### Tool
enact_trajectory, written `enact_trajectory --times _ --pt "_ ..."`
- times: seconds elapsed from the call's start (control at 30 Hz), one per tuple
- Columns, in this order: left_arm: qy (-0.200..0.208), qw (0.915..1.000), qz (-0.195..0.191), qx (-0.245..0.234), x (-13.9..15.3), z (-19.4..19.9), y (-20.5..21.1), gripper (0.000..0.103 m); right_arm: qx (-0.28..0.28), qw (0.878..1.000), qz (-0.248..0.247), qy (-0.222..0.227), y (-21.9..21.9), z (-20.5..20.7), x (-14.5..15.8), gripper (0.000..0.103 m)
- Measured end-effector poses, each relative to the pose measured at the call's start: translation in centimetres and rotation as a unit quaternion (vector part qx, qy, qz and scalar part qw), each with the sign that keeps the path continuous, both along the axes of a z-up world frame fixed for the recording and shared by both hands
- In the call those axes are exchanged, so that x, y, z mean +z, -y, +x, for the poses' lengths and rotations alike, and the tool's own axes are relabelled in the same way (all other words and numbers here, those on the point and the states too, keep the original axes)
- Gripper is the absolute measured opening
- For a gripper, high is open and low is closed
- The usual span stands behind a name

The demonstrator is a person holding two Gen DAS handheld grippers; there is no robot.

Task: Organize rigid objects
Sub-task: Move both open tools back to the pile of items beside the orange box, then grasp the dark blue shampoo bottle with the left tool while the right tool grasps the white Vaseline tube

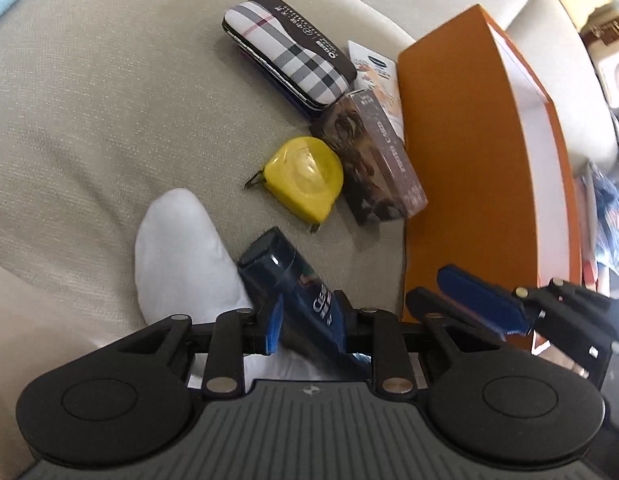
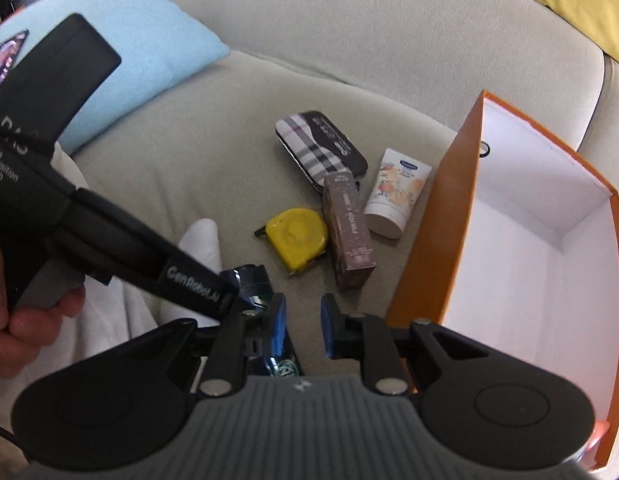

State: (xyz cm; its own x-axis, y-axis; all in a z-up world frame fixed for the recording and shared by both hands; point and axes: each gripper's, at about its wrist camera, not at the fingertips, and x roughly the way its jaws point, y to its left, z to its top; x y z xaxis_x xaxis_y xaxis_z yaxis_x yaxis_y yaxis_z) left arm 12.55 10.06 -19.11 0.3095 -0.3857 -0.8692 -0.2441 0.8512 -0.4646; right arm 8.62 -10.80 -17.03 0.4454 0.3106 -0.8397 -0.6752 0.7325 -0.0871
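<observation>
Dark-blue plastic bottle (image 1: pixel 285 280) sits clamped in the left gripper (image 1: pixel 307 326); right gripper (image 2: pixel 303 326) nearly closed, empty. Orange cardboard box (image 2: pixel 429 216) empty; four items remain on sofa.

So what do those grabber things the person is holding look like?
Each tongs has black linkage arms with silver rivets, round black hubs, a ribbed grey base and blue finger pads. The left one's black body carries white "GenRobot.AI" lettering. A bare hand holds its grey handle.
</observation>
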Motion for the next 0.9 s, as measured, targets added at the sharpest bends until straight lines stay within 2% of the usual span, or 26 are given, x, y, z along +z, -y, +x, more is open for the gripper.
enact_trajectory --times 0.1,0.17,0.23,0.43,0.57,0.67,0.77,0.9 --pt "-0.017 0.9996 0.021 -0.002 -0.6 0.3 0.6 0.035 0.004 1.0 -0.015 0.004 -0.3 0.2 -0.5 0.019" --pt "-0.025 0.9995 0.021 -0.003 -1.2 0.6 1.0 0.035 0.004 1.0 -0.019 0.003 -0.2 0.6 -0.7 0.017" --pt "-0.029 0.9993 0.023 -0.004 -1.6 0.7 1.3 0.041 0.014 1.0 -0.02 0.003 -0.3 0.8 -0.9 0.017" --pt "-0.036 0.9993 0.014 0.004 -2.7 0.8 1.5 0.05 0.031 0.999 -0.032 0.013 -0.4 0.8 -1.3 0.013" --pt "-0.029 0.9995 0.002 0.01 -2.7 0.4 1.3 0.048 0.035 0.999 -0.035 0.018 -0.4 0.9 -1.6 0.011" --pt "-0.006 0.9996 0.026 0.005 -1.6 -0.3 1.2 0.045 0.039 0.999 -0.033 0.016 -0.4 1.0 -1.7 0.011" --pt "0.015 0.9996 0.025 0.008 -0.3 -1.1 0.8 0.04 0.039 0.999 -0.032 0.015 -0.5 1.0 -1.6 0.011" --pt "0.056 0.9974 0.045 0.008 2.1 -2.1 0.0 0.037 0.033 0.999 -0.023 0.011 -0.6 1.6 -1.2 0.012"
